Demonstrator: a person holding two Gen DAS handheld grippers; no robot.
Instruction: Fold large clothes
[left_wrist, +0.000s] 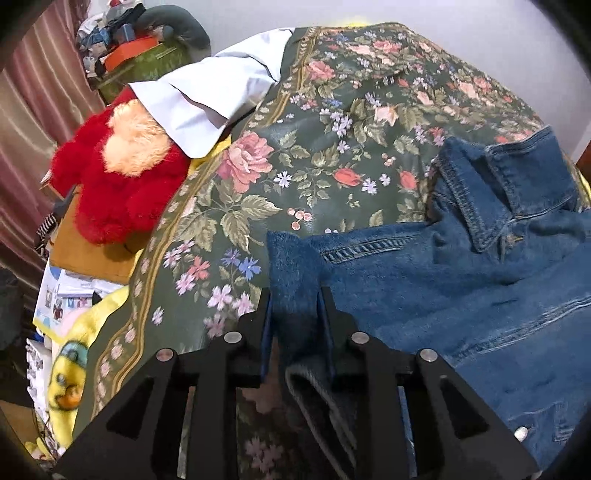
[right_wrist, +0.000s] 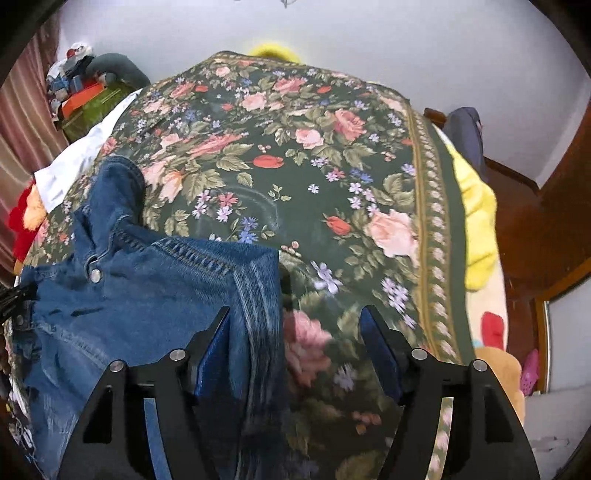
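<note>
Left hand-held gripper (left_wrist: 295, 299) pinches a folded edge of the denim jacket (left_wrist: 461, 266) between narrow jaws. Right hand-held gripper (right_wrist: 295, 321) stands wide, the jacket's edge (right_wrist: 255, 295) lying loosely between its fingers. Jacket lies on the floral bedspread (left_wrist: 332, 122), collar up. Red plush (left_wrist: 118, 184) and white cloth (left_wrist: 207, 96) sit at the bed's edge.

The jacket (left_wrist: 461, 280) lies on the bedcover (left_wrist: 332, 129), toward its near edge, collar (left_wrist: 476, 206) pointing to the far side. The left gripper (left_wrist: 295, 299) is at the jacket's left corner, the right gripper (right_wrist: 295, 317) at its right edge. A sheet (left_wrist: 207, 99) overhangs the cover's far left side, partly atop a plush toy (left_wrist: 114, 177). Behind these sits what may be a box (left_wrist: 147, 62), under a heap of clutter.
</note>
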